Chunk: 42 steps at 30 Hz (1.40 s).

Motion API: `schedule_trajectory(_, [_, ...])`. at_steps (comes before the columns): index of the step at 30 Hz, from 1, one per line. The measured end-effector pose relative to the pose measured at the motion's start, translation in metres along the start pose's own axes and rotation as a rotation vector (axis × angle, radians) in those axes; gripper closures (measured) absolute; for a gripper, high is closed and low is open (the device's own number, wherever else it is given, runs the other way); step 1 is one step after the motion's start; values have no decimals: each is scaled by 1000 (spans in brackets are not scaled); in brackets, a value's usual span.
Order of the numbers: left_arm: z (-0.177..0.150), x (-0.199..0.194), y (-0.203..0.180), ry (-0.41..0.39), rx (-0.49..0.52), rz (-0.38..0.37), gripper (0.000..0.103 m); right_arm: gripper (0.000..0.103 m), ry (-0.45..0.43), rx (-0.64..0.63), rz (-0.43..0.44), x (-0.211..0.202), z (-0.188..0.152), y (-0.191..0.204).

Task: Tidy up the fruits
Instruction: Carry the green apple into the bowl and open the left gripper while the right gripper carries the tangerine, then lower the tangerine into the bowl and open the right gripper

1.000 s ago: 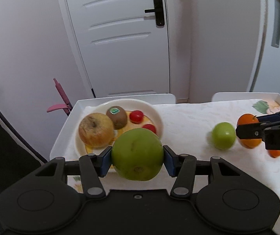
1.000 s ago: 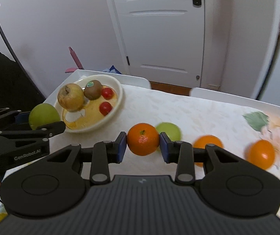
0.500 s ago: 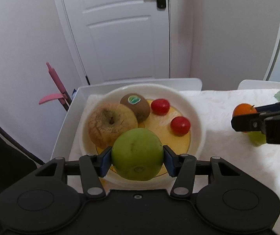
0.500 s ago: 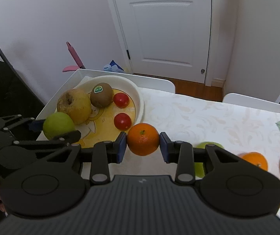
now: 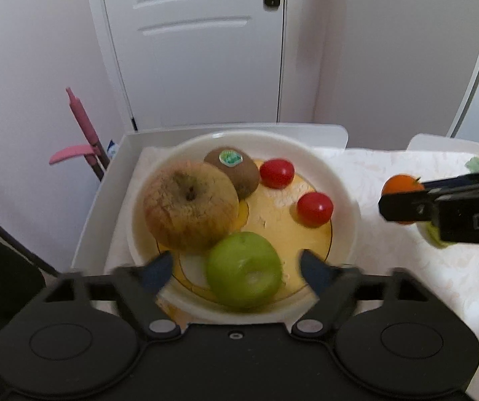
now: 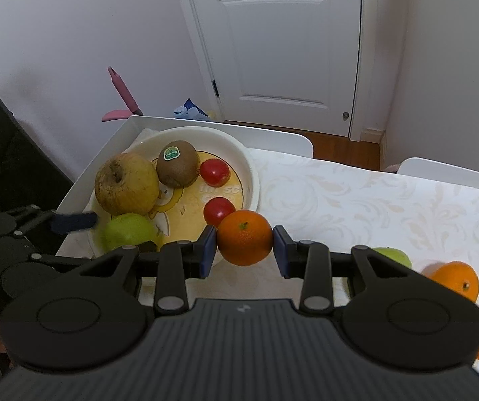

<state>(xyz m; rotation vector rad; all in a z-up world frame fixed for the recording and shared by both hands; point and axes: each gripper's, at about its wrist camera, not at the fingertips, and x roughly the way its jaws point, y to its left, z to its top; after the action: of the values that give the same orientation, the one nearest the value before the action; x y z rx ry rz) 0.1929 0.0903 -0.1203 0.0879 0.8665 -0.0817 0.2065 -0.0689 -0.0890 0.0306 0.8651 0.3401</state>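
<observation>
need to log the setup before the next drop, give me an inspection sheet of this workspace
surface: white table with a pale patterned cloth, raised rim.
job's things: white bowl holds a wrinkled apple, kiwi, two cherry tomatoes and a green apple; loose oranges and another green fruit lie on the cloth.
clutter: nothing seen.
claws: left claw open, jaws just opened, green apple between them untouched; right claw shut on an orange at the bowl's edge.
cables: nothing seen.
surroundings: white door, pink handle by the wall.
</observation>
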Motion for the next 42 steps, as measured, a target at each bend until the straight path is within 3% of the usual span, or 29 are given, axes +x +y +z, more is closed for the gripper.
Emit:
schedule_trajectory(9, [-4,-16,8,-12,10,2,11,52,-12,-58,5,3,16,9])
schedule_trajectory(16, [-12,-24,19,-17,2,19,10,52,-6,-111,13,35,34,18])
schedule_trajectory(25, [-20,-25,31,-17,-10,26,10,51,0,-186,13,70,32,30])
schedule_trajectory(26, [-20,-25,33,-17,-10,26,10,47,-1,-190,13,71,31,31])
schedule_trajectory(28, [-20,-25,33,-18,-9,26,10,22,-16,-209,10,68,29,34])
schedule_trajectory(29, [-21,-25,33,-18,-7,26,10,3,-27,-213,-5,67,28,35])
schedule_trajectory(30, [-21,-26,33,-19,-5,26,10,0,-49,-218,-23,63,26,36])
schedule_trajectory(42, [-23,-40,27,-35,-8,62,10,0,-73,-166,3,33,19,27])
